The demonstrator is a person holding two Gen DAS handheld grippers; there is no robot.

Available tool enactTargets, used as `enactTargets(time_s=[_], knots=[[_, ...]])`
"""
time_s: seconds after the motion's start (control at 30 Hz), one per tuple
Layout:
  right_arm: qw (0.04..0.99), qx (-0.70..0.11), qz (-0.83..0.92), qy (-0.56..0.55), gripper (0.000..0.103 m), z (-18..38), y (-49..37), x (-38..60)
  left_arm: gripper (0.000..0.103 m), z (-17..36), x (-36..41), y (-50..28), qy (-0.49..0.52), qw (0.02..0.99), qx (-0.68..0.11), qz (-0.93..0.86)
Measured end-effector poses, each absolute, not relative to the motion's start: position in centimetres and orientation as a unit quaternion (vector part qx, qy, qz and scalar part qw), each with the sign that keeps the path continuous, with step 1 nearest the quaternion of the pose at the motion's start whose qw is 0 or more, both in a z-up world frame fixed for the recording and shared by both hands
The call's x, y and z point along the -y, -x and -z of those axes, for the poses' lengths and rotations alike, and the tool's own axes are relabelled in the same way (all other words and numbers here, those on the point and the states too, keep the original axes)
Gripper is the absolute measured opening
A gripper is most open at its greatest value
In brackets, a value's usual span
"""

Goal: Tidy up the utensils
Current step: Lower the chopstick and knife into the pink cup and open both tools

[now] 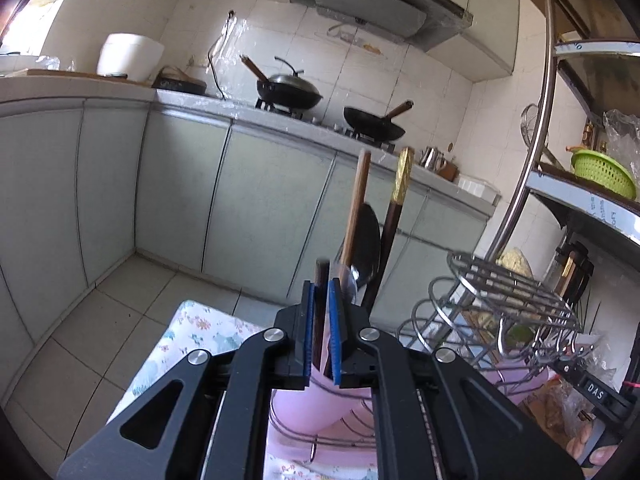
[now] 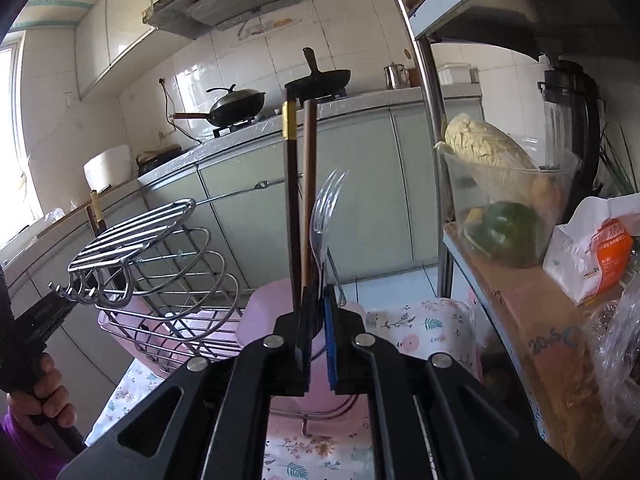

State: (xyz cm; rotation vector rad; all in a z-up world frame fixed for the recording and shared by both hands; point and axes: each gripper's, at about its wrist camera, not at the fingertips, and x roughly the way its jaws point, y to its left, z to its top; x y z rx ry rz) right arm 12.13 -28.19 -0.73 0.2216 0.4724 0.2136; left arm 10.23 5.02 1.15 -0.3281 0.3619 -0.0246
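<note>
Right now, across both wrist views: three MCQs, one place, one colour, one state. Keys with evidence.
1. Where do the upright utensils stand?
A. pink cup
B. wok
C. green basket

2. What colour is the band on the dark chopstick?
A. red
B. gold
C. white

3. What are the right gripper's jaws doing?
A. open, empty
B. shut on a fork
C. shut on a bowl

Key:
1 A, handles rise from the pink cup.
2 B, the dark chopstick has a gold ring near the top.
3 B, the right gripper clamps the clear fork by its handle.

Pink cup (image 1: 308, 404), floral tablecloth (image 1: 192, 336)
</note>
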Motion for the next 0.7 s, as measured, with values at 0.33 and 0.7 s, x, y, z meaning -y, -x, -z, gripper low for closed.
enactTargets(time_s=[0.33,0.7], knots=[[0.95,-0.255,-0.12,-0.133,0.036,1.1,-11.2,28.4,0.041,-1.4,-5.0,-9.1,0.161,0.968,-0.193,0.005],[0.945,-0.248,-0.156,-0.145,0.05,0.8,-7.6,26.7,0.043,-2.0,-4.1,-5.8,0.156,0.966,-0.205,0.009]])
